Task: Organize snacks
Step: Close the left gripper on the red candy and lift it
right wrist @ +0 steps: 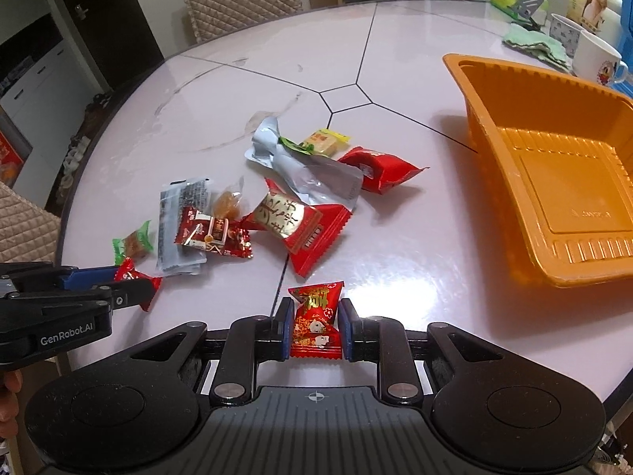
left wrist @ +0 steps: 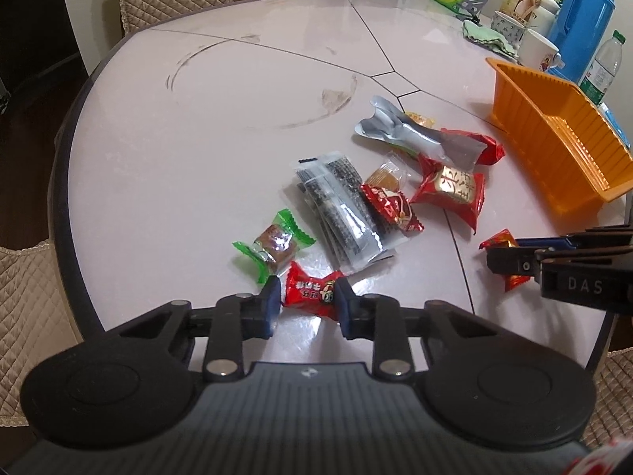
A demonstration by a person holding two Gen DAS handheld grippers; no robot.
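Here, at the bottom centre of the left wrist view, the left gripper (left wrist: 307,304) has its blue-padded fingers (left wrist: 271,304) pinching a red candy (left wrist: 310,295) by its two ends, low over the pale bench (left wrist: 198,138). Just above and to the left of it lies a green-wrapped sweet (left wrist: 275,244), and beyond that a stack of dark seaweed packets (left wrist: 344,213) near the middle of the frame.

At the bottom centre of the right wrist view, the right gripper (right wrist: 315,328) is closed the same way, its fingers (right wrist: 346,326) squeezing a red and gold candy (right wrist: 315,322) held upright between them. In the left wrist view this gripper enters from the right edge.

Farther up the bench, near frame centre, the loose snacks spread out: a small red packet (right wrist: 213,233), a larger red packet with a gold label (right wrist: 300,225), a crumpled silver pouch (right wrist: 300,162), a red pouch (right wrist: 379,168) and a yellow sweet (right wrist: 326,140).

At the right of the frame sits an orange tray (right wrist: 510,118), holding no snacks. Behind it, in the upper right corner, stand a white mug (right wrist: 597,59), a green cloth (right wrist: 534,45) and a blue jug (left wrist: 581,19).
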